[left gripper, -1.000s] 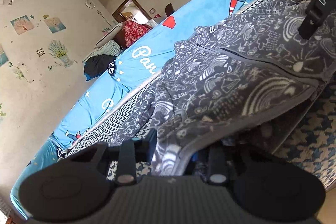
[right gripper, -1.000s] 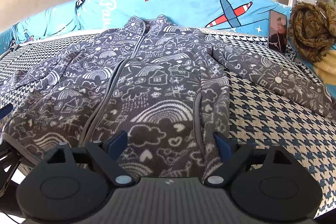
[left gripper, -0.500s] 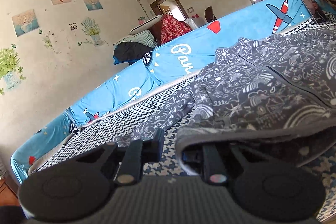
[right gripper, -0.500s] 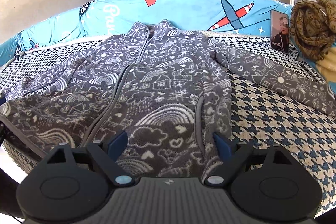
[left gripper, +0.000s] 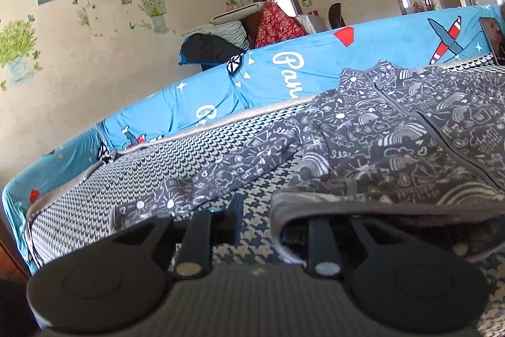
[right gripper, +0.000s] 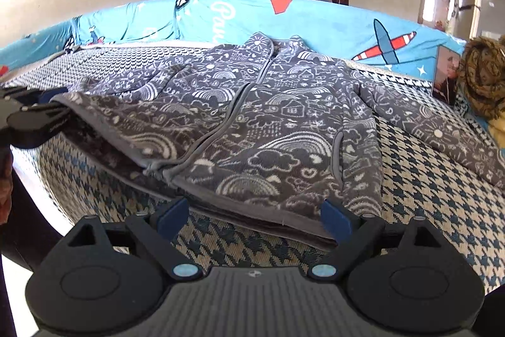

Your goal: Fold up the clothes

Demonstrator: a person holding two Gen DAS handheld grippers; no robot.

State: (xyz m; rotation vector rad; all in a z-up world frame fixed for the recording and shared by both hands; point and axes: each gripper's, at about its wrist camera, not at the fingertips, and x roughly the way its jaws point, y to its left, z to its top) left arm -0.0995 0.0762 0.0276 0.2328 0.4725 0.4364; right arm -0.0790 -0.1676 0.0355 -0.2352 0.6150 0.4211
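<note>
The right hand-held gripper (right gripper: 254, 218) stands wide open just short of the bottom hem of the zip-up fleece jacket (right gripper: 262, 128), its blue pads either side of the hem's right half and touching nothing; its jaws have just been opening a little further, with only the bed's houndstooth cover (right gripper: 426, 195) between them. To do this step well, I judge it should slide in low along the cover, take both layers of the hem near the right corner, and close fully before lifting, so the two corners rise level and the fold stays square.

The left hand-held gripper (right gripper: 47, 117) is closed on the hem's left corner and holds it raised off the cover, so the left panel sags from that corner toward the zip. From its own camera the hem edge (left gripper: 315, 207) drapes across its right finger.

Farther back, the jacket lies front up on the bed, collar toward the blue airplane-print bolster (right gripper: 331, 21), sleeves spread to each side.
</note>
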